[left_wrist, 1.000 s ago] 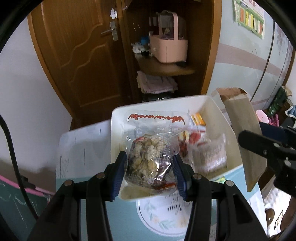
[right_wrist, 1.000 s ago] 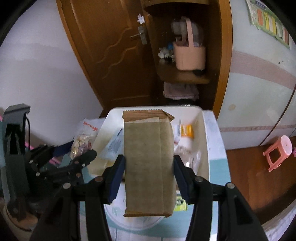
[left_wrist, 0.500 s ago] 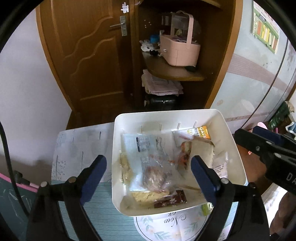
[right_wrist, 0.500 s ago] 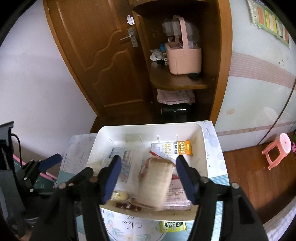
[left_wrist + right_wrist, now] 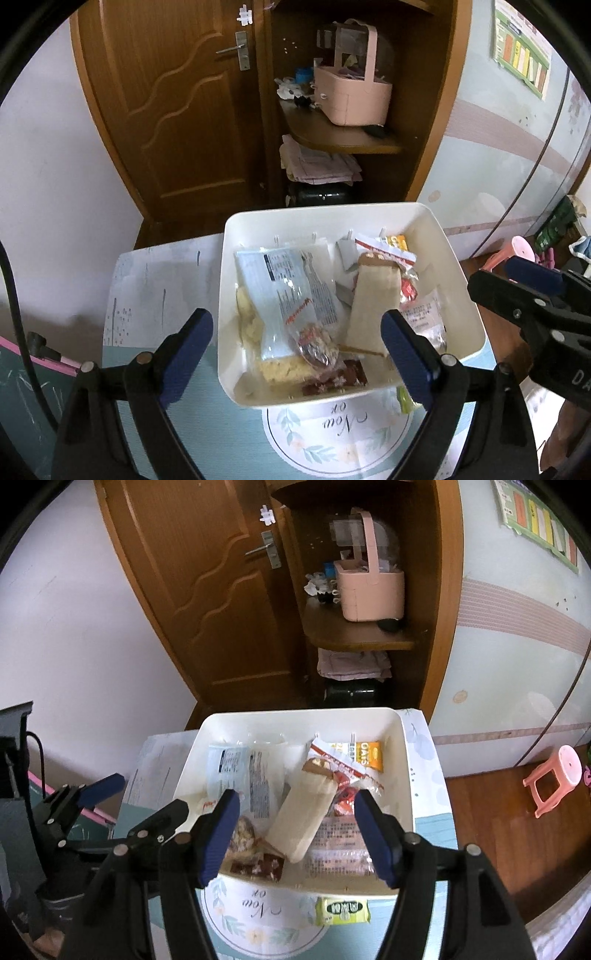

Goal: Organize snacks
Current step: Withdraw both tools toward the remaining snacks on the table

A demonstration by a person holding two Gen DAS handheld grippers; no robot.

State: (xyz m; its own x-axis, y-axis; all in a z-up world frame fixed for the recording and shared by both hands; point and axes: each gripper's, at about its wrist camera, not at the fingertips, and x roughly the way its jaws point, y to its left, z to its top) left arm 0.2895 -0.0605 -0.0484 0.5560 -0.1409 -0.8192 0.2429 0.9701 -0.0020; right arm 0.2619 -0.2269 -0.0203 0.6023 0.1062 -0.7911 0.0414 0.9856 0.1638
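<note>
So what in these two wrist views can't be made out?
- Green packet: sits outside the bin; print too small in the right view, cut off behind the left gripper in the left view.
- Bin floor: covered by piled packets in both views.
- Brown paper bag: contents hidden, opaque.
- Wall chart: text too small, clipped by the fisheye edge.

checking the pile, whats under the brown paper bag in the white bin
The brown paper bag lies on clear printed wrappers and a red-printed packet; whatever sits directly beneath is covered.
</note>
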